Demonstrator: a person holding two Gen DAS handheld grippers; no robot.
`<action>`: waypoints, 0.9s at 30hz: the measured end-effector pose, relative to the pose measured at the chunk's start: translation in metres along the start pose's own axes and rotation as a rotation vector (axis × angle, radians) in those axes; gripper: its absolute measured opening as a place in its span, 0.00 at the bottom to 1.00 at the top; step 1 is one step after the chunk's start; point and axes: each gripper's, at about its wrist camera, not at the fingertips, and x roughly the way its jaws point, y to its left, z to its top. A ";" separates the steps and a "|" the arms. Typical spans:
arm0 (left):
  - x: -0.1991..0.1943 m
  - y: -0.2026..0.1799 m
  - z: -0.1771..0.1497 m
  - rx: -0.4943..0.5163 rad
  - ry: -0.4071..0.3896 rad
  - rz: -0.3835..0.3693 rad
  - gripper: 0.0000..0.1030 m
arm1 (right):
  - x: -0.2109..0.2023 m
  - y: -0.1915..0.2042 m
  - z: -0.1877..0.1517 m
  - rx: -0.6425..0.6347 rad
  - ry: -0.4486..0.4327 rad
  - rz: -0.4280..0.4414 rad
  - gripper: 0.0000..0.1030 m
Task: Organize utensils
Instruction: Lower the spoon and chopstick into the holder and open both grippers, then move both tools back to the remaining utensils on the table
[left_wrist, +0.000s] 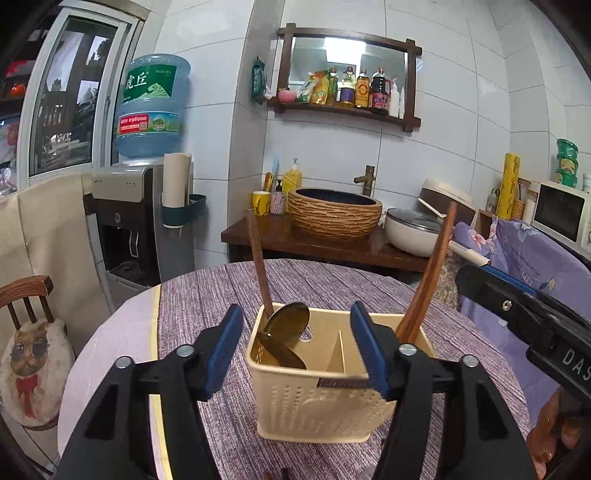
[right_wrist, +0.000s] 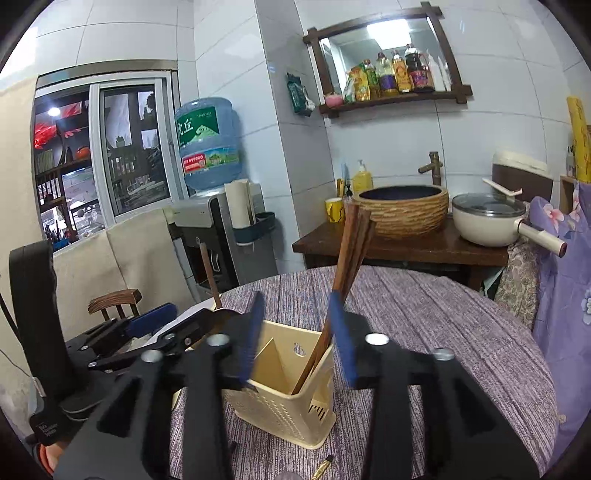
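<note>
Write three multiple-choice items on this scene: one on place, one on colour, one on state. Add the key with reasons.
1. Where do the chopsticks stand?
A. in the caddy
B. flat on the table
C. in the basin

2. What colour is the caddy?
A. green
B. cream
C. black

3. How is the left hand-held gripper?
A. shut on a spoon
B. shut on the chopsticks
C. open

Key: A, their lower ends sit in the caddy's right compartment; B, its perforated walls are cream; C, its blue pads stand apart, holding nothing.
</note>
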 end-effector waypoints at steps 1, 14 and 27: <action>-0.006 0.002 -0.003 -0.006 -0.002 0.000 0.64 | -0.004 0.001 -0.001 -0.009 -0.004 -0.007 0.43; -0.043 0.030 -0.064 -0.037 0.158 0.027 0.95 | -0.026 -0.005 -0.071 -0.021 0.217 -0.063 0.59; -0.031 0.043 -0.128 -0.066 0.386 0.037 0.74 | -0.005 0.003 -0.148 -0.006 0.450 -0.031 0.58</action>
